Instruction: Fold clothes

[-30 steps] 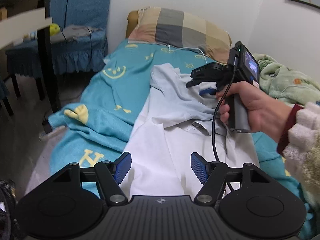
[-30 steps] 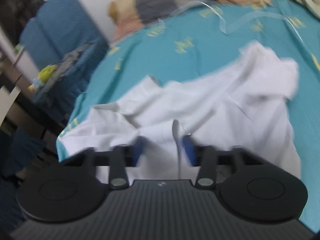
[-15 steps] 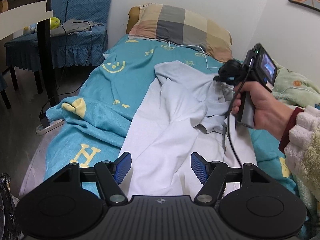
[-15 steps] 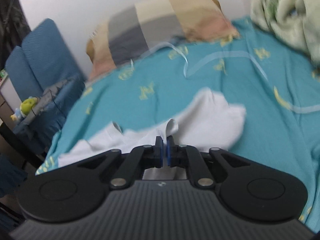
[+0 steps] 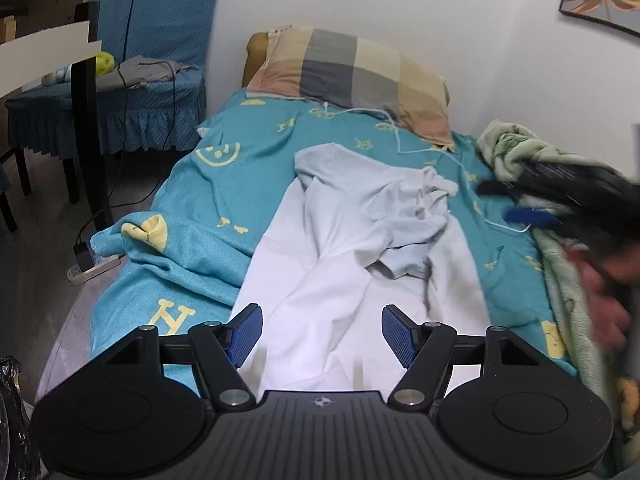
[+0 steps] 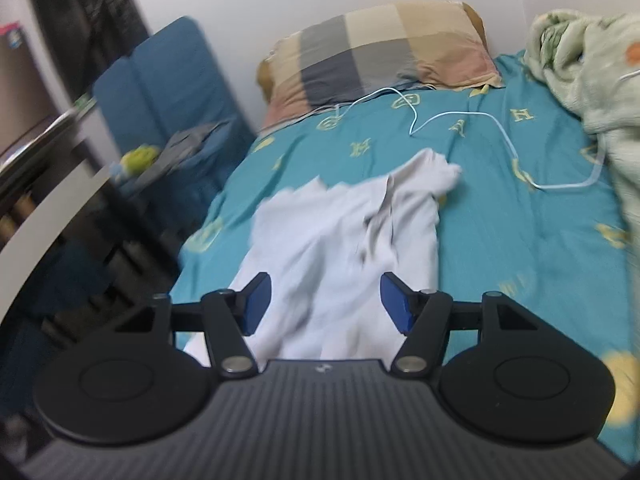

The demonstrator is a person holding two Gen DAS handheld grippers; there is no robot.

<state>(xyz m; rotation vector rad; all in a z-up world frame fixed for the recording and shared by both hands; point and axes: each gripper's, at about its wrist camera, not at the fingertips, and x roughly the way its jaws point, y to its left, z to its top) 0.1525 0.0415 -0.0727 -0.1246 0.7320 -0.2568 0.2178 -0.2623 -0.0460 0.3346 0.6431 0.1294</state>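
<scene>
A bed (image 5: pixel 192 240) under a teal patterned cover fills a small room, a checked pillow (image 5: pixel 352 76) at its head against the white wall. The pale shirt (image 5: pixel 360 248) lies lengthways down the bed, its long axis running from the pillow end toward the left tongs (image 5: pixel 322 334), which hover wide open over its near hem, holding nothing. The right tongs (image 6: pixel 322 302) are opening, empty, off to the shirt's right side. Judging by that, the left hand is nearer the hem.
</scene>
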